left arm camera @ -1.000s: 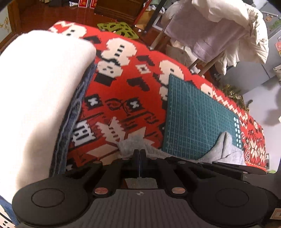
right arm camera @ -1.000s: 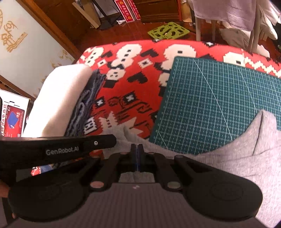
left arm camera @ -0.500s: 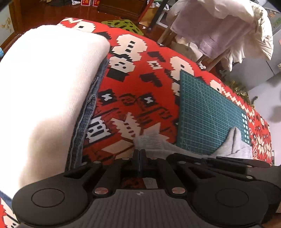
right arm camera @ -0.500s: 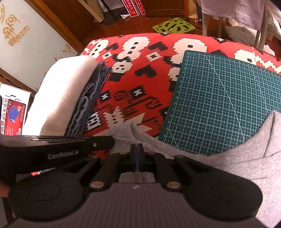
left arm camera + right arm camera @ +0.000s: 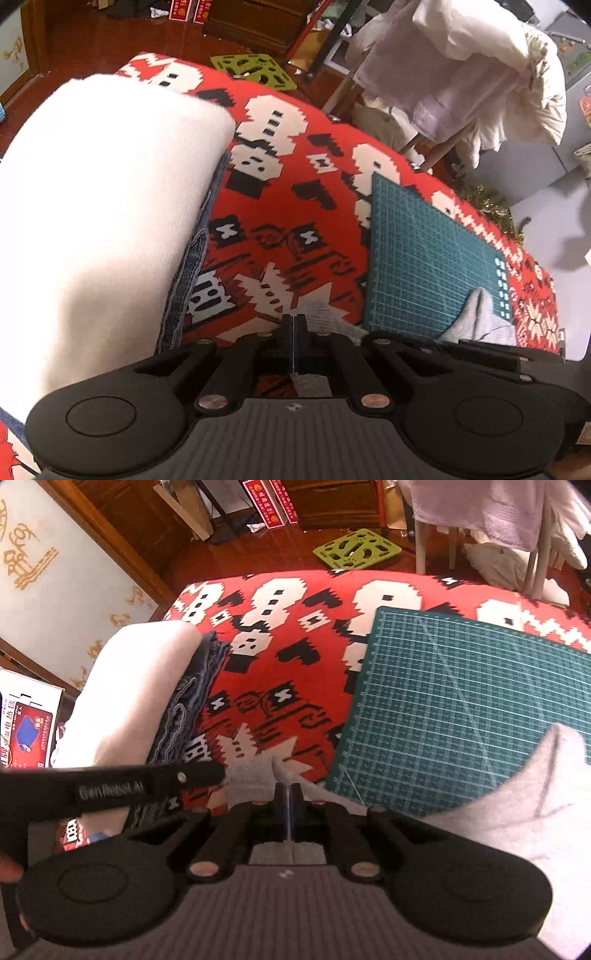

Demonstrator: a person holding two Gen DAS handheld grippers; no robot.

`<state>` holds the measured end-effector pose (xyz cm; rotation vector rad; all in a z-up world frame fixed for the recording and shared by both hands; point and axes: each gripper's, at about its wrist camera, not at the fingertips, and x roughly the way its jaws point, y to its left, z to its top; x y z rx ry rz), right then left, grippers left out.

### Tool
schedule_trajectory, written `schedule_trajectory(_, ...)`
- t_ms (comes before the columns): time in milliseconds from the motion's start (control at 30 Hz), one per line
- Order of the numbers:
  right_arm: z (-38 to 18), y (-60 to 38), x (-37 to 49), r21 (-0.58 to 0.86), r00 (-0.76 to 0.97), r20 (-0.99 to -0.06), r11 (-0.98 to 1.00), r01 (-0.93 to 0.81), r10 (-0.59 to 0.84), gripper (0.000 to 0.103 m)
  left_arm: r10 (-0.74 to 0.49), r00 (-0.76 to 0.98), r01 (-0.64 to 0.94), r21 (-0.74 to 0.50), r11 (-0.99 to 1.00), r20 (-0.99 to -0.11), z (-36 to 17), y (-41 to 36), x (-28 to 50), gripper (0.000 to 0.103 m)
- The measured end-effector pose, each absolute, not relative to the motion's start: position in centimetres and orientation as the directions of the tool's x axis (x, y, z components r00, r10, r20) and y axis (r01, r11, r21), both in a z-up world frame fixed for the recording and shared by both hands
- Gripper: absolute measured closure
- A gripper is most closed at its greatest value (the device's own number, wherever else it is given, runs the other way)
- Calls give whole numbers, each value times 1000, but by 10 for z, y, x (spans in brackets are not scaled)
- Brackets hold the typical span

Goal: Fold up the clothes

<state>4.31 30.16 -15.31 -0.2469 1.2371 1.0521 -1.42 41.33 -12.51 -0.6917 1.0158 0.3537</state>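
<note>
The left tool (image 5: 294,334) is closed on an edge of the grey garment (image 5: 325,321); its two fingers meet with no gap, and a small piece of the grey fabric shows behind them near the tool body. The right tool (image 5: 289,805) is also closed, pinching the grey garment (image 5: 532,812) at a fold that stands up just past its fingertips. In the right wrist view the body of the left tool crosses the picture at 9 o'clock, very near to the right one.

The garment lies on the surface (image 5: 295,672), which is covered with a red cloth with white and black pattern. Most of the grey fabric spreads toward 4 o'clock in the right wrist view, partly over the green cutting mat (image 5: 461,701). At 10 o'clock from the tools there is a pile of folded clothes: a white thick piece (image 5: 103,221) on top and a blue denim piece (image 5: 192,258) under it. Beyond the surface, at 12 o'clock, a green plastic mat (image 5: 356,548) lies on the wooden floor
</note>
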Motion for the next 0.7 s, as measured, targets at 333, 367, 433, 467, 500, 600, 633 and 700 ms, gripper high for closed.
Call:
schedule_trajectory(333, -148, 264, 27, 350, -41, -876, 575, -739, 480, 101, -108, 476, -524, -379, 763, -873, -129, 379, -16, 102)
schedule_trajectory(367, -148, 261, 25, 352, -42, -876, 579, -735, 480, 101, -109, 472, -518, -376, 768, -875, -129, 375, -15, 102)
schedule_trajectory(433, -150, 257, 22, 356, -44, -876, 585, -729, 480, 101, -110, 466, -510, -368, 777, -878, -130, 371, -14, 102)
schedule_trajectory(467, -151, 256, 20, 357, -43, -876, 586, -727, 480, 100, -113, 459, -510, -366, 779, -881, -132, 370, -13, 102)
schedule_trajectory(500, -153, 256, 20, 356, -42, -877, 590, -724, 479, 100, -114, 454, -510, -363, 780, -883, -134, 369, -12, 102)
schedule_trajectory(600, -161, 258, 20, 353, -35, -881, 605, -714, 472, 100, -111, 442, -506, -350, 788, -890, -140, 368, -8, 102)
schedule_trajectory(633, -162, 258, 21, 357, -36, -880, 607, -710, 474, 101, -110, 439, -506, -346, 790, -892, -142, 368, -6, 102)
schedule_trajectory(700, -165, 258, 24, 368, -40, -876, 610, -702, 481, 102, -108, 436, -504, -341, 794, -894, -143, 368, -3, 103)
